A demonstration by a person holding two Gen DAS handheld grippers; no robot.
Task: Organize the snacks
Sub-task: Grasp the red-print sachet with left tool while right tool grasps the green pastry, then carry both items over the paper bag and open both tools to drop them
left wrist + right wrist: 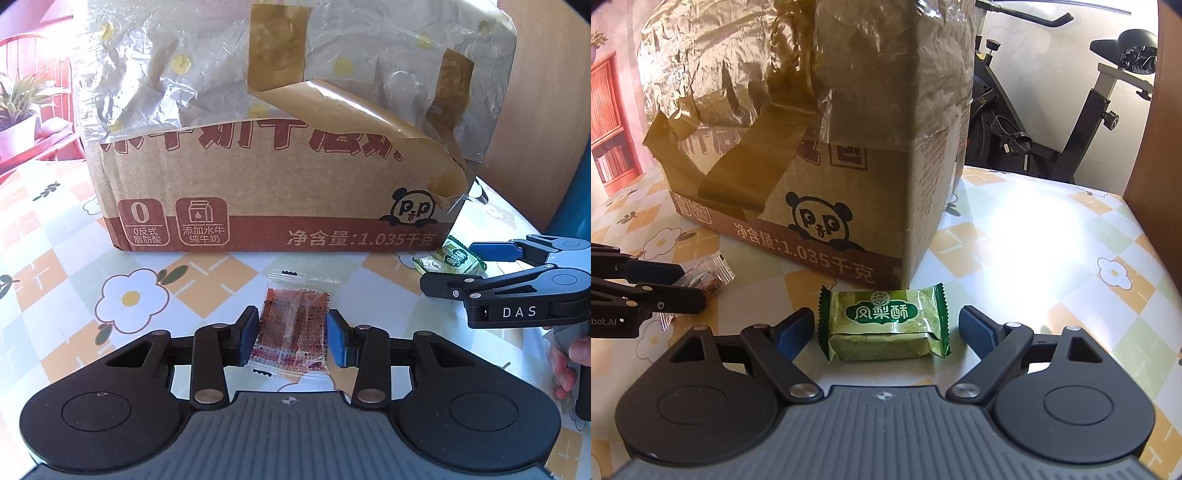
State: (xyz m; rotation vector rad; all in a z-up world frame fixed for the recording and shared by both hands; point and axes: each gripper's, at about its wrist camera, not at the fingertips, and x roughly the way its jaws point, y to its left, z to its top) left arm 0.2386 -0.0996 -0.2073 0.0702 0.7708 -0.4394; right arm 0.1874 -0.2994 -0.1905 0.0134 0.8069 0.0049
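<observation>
A clear packet with a red-brown snack (pixel 291 325) sits between the blue pads of my left gripper (pixel 291 338), which is shut on its two sides just above the flowered tablecloth (pixel 129 295). From the right wrist view the same packet (pixel 709 277) shows at the tips of the left gripper (pixel 690 283). A green pineapple-cake packet (pixel 886 325) lies flat on the table between the fingers of my right gripper (pixel 886 332), which stands open with a gap on each side. In the left wrist view the right gripper (pixel 448 266) straddles that green packet (pixel 448 256).
A tall cardboard box (pixel 258 192) wrapped in crinkled tape stands just behind both snacks, its corner (pixel 908 221) close to the green packet. A hand (pixel 569 365) holds the right gripper. An exercise bike (pixel 1071 110) stands beyond the table's far edge. A potted plant (pixel 18 110) is far left.
</observation>
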